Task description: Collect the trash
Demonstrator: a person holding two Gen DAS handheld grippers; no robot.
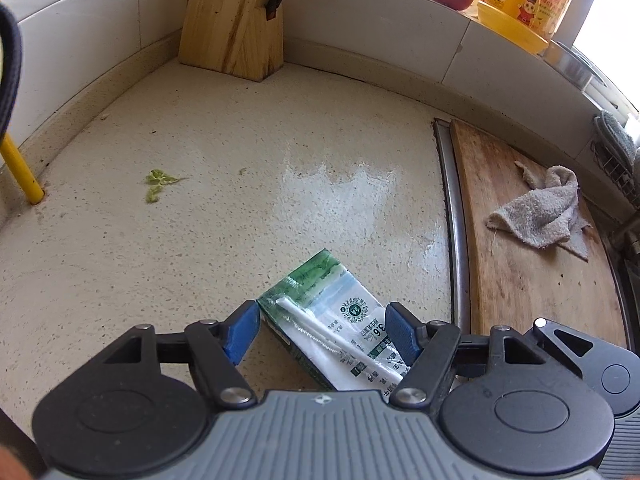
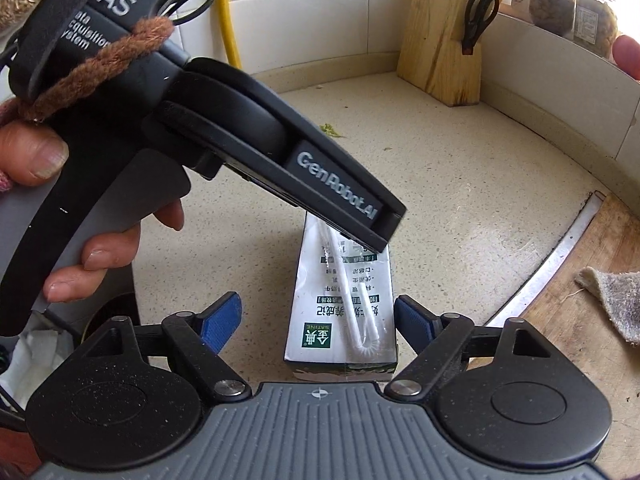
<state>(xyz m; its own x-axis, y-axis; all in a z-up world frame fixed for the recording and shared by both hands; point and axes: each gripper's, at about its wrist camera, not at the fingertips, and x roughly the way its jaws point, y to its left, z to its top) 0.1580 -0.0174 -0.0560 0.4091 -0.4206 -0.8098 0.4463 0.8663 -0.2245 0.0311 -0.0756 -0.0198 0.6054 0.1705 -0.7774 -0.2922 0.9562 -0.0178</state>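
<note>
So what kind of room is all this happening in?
Almost certainly a home kitchen. A wooden knife block stands in the corner of a speckled stone counter, a worn chopping board with a rag on it lies beside that, and jars line the tiled window ledge.

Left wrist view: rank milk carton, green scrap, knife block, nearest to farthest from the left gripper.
From the left gripper:
1. Milk carton, lying between the open fingers.
2. Green scrap, mid-counter, to the left.
3. Knife block, against the back wall.
</note>
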